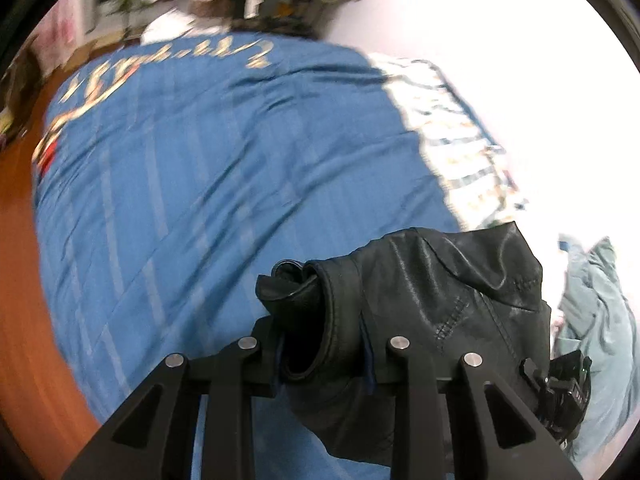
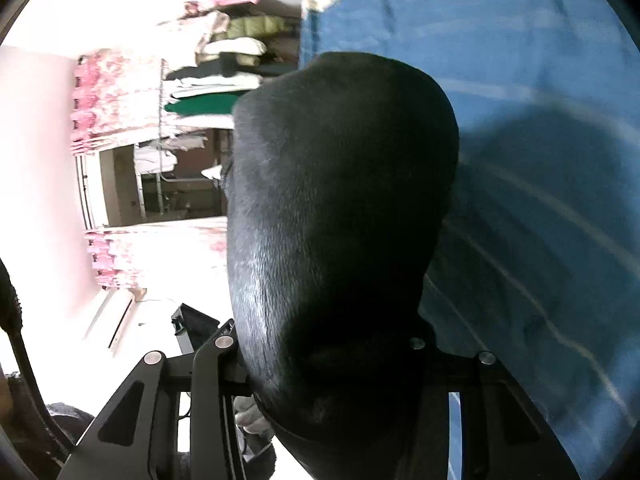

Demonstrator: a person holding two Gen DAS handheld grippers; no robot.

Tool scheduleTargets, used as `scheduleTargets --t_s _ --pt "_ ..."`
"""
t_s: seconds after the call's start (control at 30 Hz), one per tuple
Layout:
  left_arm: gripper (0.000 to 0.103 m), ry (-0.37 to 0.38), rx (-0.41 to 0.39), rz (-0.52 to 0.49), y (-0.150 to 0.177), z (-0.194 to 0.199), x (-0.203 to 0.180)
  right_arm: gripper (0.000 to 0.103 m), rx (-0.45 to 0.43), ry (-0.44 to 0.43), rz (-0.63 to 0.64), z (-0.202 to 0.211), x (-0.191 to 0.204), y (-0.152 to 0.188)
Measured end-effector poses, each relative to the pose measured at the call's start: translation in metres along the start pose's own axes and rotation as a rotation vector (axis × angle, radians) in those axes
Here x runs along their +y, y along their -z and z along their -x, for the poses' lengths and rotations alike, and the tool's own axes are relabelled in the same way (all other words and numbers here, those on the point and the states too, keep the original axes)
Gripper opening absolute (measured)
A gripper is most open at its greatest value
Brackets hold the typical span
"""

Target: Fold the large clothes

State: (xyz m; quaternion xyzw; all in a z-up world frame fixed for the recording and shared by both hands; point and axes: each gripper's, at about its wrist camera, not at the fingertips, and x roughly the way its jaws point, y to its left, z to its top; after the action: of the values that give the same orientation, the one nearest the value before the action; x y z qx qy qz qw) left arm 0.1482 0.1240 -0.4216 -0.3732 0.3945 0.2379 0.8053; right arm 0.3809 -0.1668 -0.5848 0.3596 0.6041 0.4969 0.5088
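Note:
A black leather jacket [image 1: 432, 300] is bunched between the fingers of my left gripper [image 1: 324, 344], which is shut on a folded edge of it and holds it above a blue bedspread [image 1: 208, 168]. In the right wrist view, a broad black part of the same jacket [image 2: 340, 200] fills the middle and hides the fingertips of my right gripper [image 2: 324, 356], which is shut on it. The blue bedspread [image 2: 540, 160] lies to the right there. The view is tilted sideways and blurred.
A patterned white quilt [image 1: 452, 128] lies at the bed's right side. A grey-green garment [image 1: 600, 312] lies at the far right. Orange floor [image 1: 24, 280] borders the bed on the left. Hanging clothes [image 2: 216, 92] and a pink curtain [image 2: 108, 96] stand beyond.

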Motion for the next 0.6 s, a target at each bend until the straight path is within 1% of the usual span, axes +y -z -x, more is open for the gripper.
scheduleTargets --t_s 0.07,0.1,0.17,0.2,0.23,0.27,0.3,0.37,0.4,0.43,0.47,0.5,0.57,0.6 --pt "0.024 0.03 -0.015 -0.03 -0.017 -0.002 -0.027 0.045 -0.039 -0.009 0.018 0.021 0.021 -0.017" --pt "0.024 0.057 -0.021 -0.051 -0.032 -0.004 -0.048 0.045 -0.055 -0.01 0.028 0.029 0.03 -0.024" --pt "0.024 0.098 -0.031 -0.066 -0.05 -0.008 -0.076 0.045 -0.102 -0.014 0.044 0.055 0.05 -0.044" --pt "0.024 0.129 -0.037 -0.076 -0.064 -0.011 -0.094 0.045 -0.123 -0.02 0.047 0.065 0.059 -0.052" --pt "0.024 0.161 -0.046 -0.099 -0.08 -0.015 -0.12 0.045 -0.147 -0.023 0.052 0.076 0.068 -0.061" --pt "0.024 0.18 -0.05 -0.108 -0.088 -0.016 -0.133 0.045 -0.176 -0.029 0.056 0.091 0.077 -0.072" --pt "0.024 0.226 -0.055 -0.124 -0.103 -0.021 -0.161 0.045 -0.205 -0.035 0.06 0.108 0.086 -0.082" --pt "0.024 0.273 -0.055 -0.146 -0.121 -0.03 -0.197 0.044 -0.263 -0.041 0.075 0.139 0.103 -0.105" --pt "0.024 0.314 -0.055 -0.165 -0.135 -0.038 -0.228 0.044 -0.29 -0.046 0.08 0.154 0.109 -0.118" --pt "0.024 0.338 -0.055 -0.184 -0.144 -0.046 -0.25 0.044 -0.32 -0.047 0.086 0.173 0.115 -0.132" --pt "0.024 0.352 -0.057 -0.197 -0.149 -0.052 -0.264 0.044 -0.351 -0.053 0.085 0.191 0.119 -0.146" --pt "0.024 0.376 -0.058 -0.221 -0.157 -0.064 -0.29 0.044 -0.377 -0.061 0.079 0.208 0.12 -0.161" --pt "0.024 0.395 -0.047 -0.267 -0.164 -0.093 -0.33 0.044 -0.417 -0.062 0.071 0.24 0.115 -0.191" --pt "0.024 0.395 -0.031 -0.3 -0.166 -0.118 -0.354 0.044 -0.432 -0.061 0.053 0.258 0.106 -0.209"
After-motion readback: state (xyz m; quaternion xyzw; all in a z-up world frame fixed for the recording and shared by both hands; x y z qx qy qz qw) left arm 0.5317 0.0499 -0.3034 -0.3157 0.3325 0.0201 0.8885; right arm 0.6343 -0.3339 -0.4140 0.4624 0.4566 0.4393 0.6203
